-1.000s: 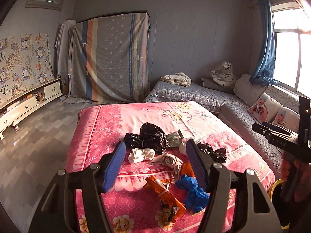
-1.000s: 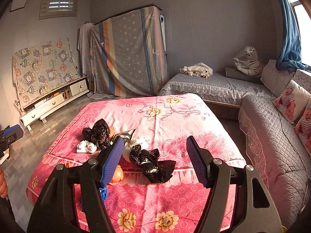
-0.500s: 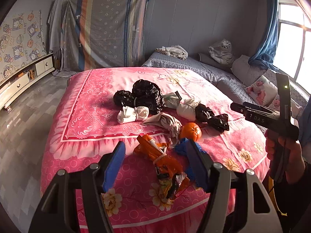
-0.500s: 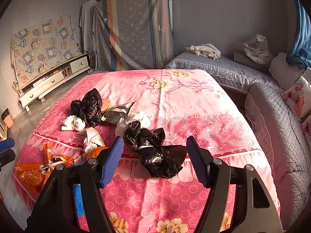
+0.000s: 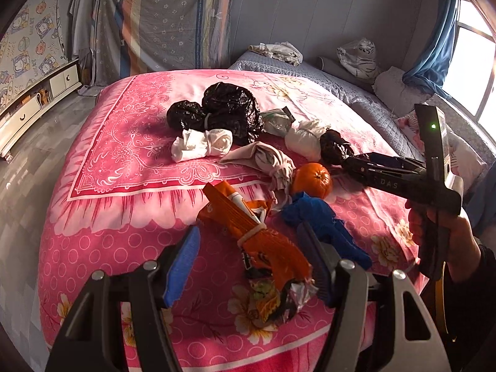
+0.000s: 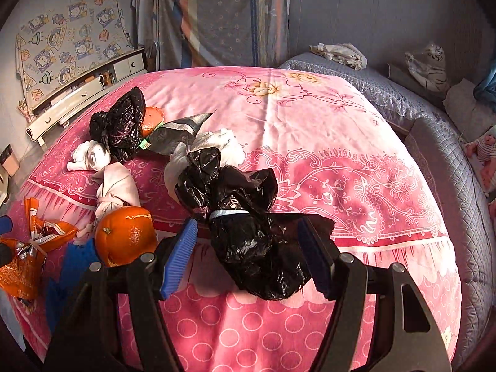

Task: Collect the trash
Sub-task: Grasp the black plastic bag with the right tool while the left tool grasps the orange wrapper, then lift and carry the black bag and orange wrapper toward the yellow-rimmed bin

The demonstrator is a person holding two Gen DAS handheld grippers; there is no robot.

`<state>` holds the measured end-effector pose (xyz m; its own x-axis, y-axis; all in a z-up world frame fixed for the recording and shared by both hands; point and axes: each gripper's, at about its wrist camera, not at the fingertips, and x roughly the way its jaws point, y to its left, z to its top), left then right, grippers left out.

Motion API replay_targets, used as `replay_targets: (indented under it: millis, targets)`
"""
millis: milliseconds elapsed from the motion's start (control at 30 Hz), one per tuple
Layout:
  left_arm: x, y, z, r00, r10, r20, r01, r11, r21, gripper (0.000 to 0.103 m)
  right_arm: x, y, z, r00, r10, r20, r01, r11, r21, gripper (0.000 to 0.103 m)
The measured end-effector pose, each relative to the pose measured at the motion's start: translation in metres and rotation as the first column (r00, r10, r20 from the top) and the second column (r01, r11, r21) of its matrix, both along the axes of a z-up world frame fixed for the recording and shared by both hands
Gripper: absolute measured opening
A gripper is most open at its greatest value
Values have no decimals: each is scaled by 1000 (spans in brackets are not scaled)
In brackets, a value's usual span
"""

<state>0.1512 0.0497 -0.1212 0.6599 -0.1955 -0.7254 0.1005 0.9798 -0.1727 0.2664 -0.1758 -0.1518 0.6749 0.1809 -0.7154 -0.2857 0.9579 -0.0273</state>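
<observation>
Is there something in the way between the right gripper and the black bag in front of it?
Nothing visible blocks it. The right gripper is open, and the tied black bag lies directly between its fingers on the pink bedspread. The orange sits to the left, outside the fingers.

A bed with a pink floral cover [image 5: 117,130] carries a scatter of litter: tied black plastic bags [image 5: 229,108], a white cloth bundle [image 5: 201,145], a round orange fruit [image 5: 311,179], a crumpled orange foil wrapper [image 5: 266,241] and a blue crinkled bag [image 5: 322,220] near the front edge.
</observation>
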Motion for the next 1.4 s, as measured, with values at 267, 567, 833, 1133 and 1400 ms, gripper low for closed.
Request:
replay_targets:
  millis: [267, 567, 833, 1133, 1400]
  targets:
    - [20, -4, -13, 999, 4, -43, -3, 1000, 11, 60, 19, 10, -12, 999, 29, -41, -30, 999, -15, 63]
    - [37, -10, -34, 993, -15, -115, 13, 1000, -13, 31, 34, 9, -25, 994, 32, -107, -33, 999, -5, 49]
    - [37, -2, -30, 996, 8, -89, -10, 1000, -17, 24, 34, 6, -21, 994, 33, -103, -31, 999, 21, 27]
    - [23, 14, 2, 998, 53, 21, -52, 998, -17, 24, 20, -3, 9, 999, 24, -40, -22, 998, 54, 26]
    - [18, 15, 18, 997, 52, 65, -51, 999, -15, 24, 3, -7, 29, 999, 24, -22, -22, 997, 76, 26]
